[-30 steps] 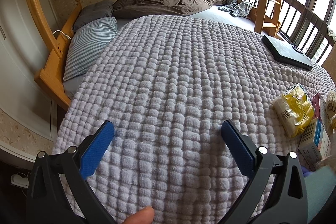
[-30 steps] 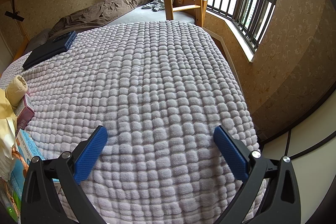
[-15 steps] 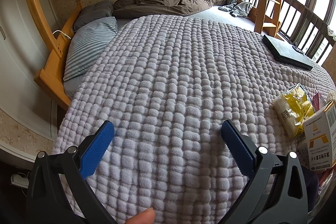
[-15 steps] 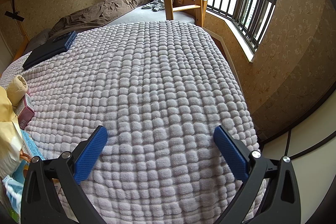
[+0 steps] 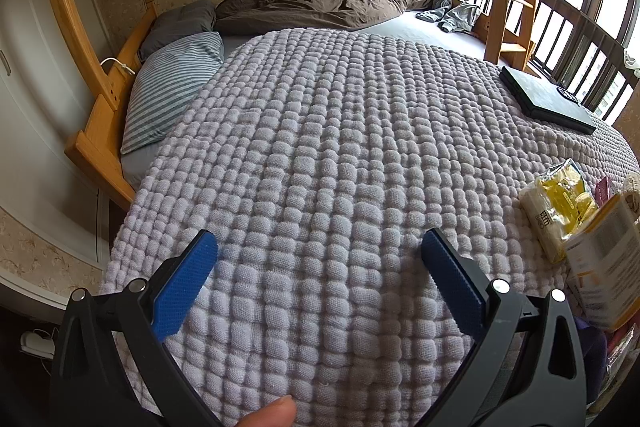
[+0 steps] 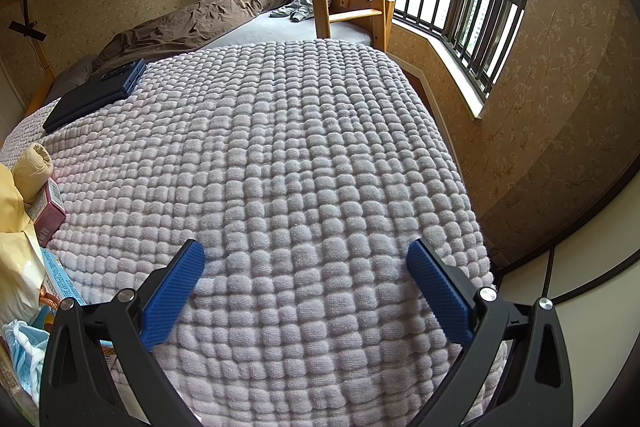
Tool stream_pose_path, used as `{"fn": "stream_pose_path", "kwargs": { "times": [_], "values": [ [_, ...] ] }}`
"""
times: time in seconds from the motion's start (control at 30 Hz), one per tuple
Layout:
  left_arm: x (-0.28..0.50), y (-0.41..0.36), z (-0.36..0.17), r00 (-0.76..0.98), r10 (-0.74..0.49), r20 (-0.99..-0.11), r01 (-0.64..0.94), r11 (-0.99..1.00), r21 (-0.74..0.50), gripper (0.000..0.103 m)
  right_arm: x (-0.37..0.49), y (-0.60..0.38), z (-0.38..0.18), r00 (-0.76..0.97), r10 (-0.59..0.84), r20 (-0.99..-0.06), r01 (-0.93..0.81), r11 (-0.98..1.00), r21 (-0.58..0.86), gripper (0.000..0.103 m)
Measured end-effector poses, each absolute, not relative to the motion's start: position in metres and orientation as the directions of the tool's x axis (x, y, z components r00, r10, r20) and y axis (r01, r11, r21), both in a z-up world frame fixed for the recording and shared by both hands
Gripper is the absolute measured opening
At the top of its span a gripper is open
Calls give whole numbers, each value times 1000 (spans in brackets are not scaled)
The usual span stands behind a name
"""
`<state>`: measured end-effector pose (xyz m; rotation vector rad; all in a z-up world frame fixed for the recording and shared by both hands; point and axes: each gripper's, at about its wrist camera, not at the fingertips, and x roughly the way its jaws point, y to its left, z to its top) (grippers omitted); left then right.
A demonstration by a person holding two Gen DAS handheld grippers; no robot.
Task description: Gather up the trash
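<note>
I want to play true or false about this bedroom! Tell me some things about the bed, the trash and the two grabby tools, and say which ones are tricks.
1. Both tools are wide open and hold nothing. True: the left tool and the right tool each hang open over the knobbly blanket.
2. A yellow snack bag lies on the blanket. True.
3. The flat black case stands upright against the ladder. False: it lies flat on the blanket.
4. The striped pillow is on the floor. False: it lies on the bed, beside the wooden frame.
5. The trash pile is to the right of the right tool. False: the pink box and the rest lie to its left.
</note>
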<state>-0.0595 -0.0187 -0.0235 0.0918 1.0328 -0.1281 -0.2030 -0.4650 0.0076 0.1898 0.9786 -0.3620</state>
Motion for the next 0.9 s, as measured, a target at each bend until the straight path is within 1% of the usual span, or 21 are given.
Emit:
{"fn": "stream_pose_path", "kwargs": {
  "times": [0.9],
  "values": [
    [-59, -19, -23, 506, -63, -860, 149, 989, 16, 102, -203, -465, 8, 505, -213, -836, 382, 924, -5, 99]
  ]
}}
